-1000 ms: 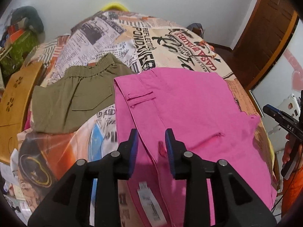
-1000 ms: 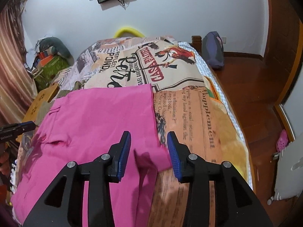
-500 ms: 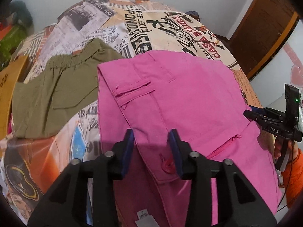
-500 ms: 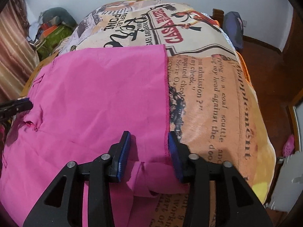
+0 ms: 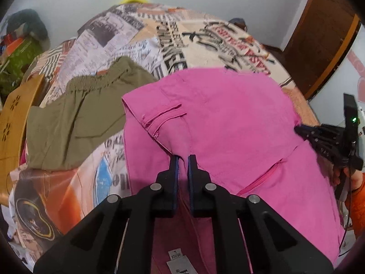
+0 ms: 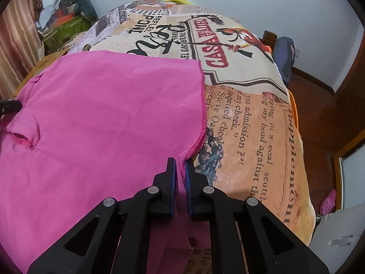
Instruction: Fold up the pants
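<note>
Fingers (image 5: 173, 166) pinch pink pants (image 5: 228, 123); olive shorts (image 5: 75, 123) lie beside.

The newspaper-print bedspread (image 6: 251, 118) carries the readable text: "CASA" in red letters, upside down beside a rooster drawing, and just beyond the pink pants' (image 6: 102, 118) hem, columns reading "you admission", "my cheek", "against" and "a coal scuttle". "Supplement" runs in gothic letters farther from the hem. A white tag (image 5: 180, 262) inside the pants bears print too small to read
</note>
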A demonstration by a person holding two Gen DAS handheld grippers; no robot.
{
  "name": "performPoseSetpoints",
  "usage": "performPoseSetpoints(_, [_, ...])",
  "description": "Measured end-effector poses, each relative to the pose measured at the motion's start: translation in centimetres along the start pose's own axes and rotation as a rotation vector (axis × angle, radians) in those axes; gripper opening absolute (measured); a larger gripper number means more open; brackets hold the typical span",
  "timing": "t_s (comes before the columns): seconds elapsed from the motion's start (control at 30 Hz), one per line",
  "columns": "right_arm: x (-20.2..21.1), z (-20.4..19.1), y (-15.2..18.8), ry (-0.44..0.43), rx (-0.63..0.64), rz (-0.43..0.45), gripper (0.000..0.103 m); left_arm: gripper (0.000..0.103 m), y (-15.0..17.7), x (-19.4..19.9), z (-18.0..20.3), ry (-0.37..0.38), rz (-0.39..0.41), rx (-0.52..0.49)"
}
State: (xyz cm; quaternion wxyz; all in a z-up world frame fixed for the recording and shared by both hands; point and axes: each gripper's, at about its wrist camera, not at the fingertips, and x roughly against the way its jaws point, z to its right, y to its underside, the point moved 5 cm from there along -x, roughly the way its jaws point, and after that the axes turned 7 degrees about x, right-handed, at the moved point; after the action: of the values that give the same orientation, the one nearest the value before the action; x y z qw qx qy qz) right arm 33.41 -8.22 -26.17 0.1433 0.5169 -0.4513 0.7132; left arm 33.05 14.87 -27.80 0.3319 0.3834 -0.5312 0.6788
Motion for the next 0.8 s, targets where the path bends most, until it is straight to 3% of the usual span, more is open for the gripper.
performPoseSetpoints(0.17, [0.9,0.4,0.1,-0.038,-0.036,-0.038,0.009,0.016,-0.1,0.9,-1.1,-0.006,0.006,0.04])
performPoseSetpoints(0.27, [2.7,1.0,-0.2,-0.042,-0.059,-0.006,0.014,0.017,-1.0,2.7,-2.2,-0.026,0.054,0.045])
performPoseSetpoints(0.43, [5.1,1.8,-2.2,-0.049,-0.09,0.077,0.026,0.037,-3.3,3.4,-3.9,-0.046,0.091,0.059])
performPoseSetpoints(0.6, [4.8,2.4,-5.2,-0.044,-0.098,0.109,0.028,0.038,-5.7,1.6,-4.9,-0.02,0.077,0.083])
performPoseSetpoints(0.73, [3.5,2.9,-7.2,-0.023,-0.088,0.12,0.044,0.038,-7.2,-0.7,-5.3,-0.011,0.046,0.075])
performPoseSetpoints(0.8, [2.2,3.2,-8.1,-0.022,-0.084,0.113,0.045,0.038,-7.5,-2.0,-5.6,-0.011,0.028,0.076])
